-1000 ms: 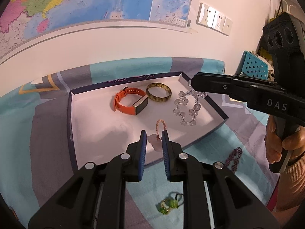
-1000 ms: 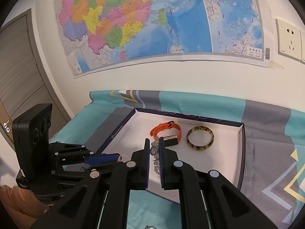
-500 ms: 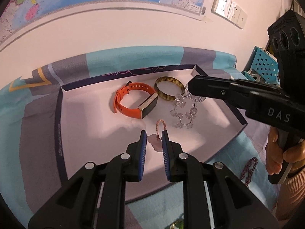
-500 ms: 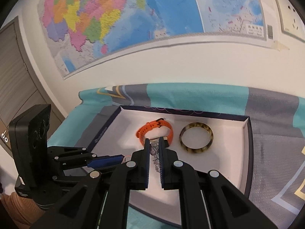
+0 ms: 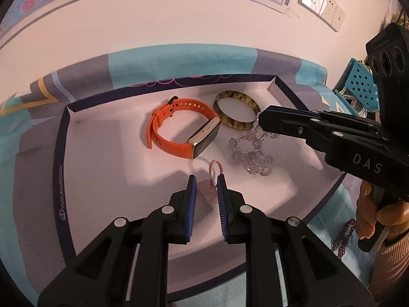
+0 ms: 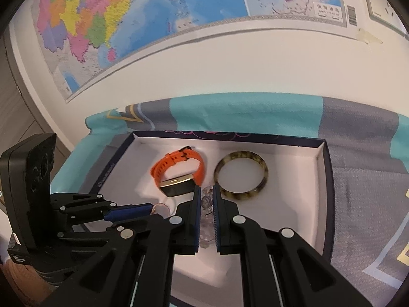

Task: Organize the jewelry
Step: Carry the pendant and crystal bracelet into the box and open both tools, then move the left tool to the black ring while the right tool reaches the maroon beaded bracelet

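Note:
A white tray with a dark rim (image 5: 57, 158) (image 6: 324, 179) holds an orange smartwatch (image 5: 176, 133) (image 6: 179, 168) and a brown mottled bangle (image 5: 236, 112) (image 6: 241, 171). My left gripper (image 5: 206, 179) is shut on a pink charm with a small bead loop (image 5: 213, 176), low over the tray. My right gripper (image 6: 205, 189) is shut on a clear crystal bead bracelet (image 5: 251, 153) (image 6: 205, 202), which hangs down onto the tray beside the bangle.
A purple bead bracelet (image 5: 343, 238) lies on the teal and grey cloth (image 6: 230, 112) outside the tray at right. A blue perforated basket (image 5: 360, 87) stands far right. A wall with a map (image 6: 153, 7) is behind.
Both grippers have moved forward and lower over the tray. The crystal bracelet now rests closer to the bangle and the pink charm is nearer the watch.

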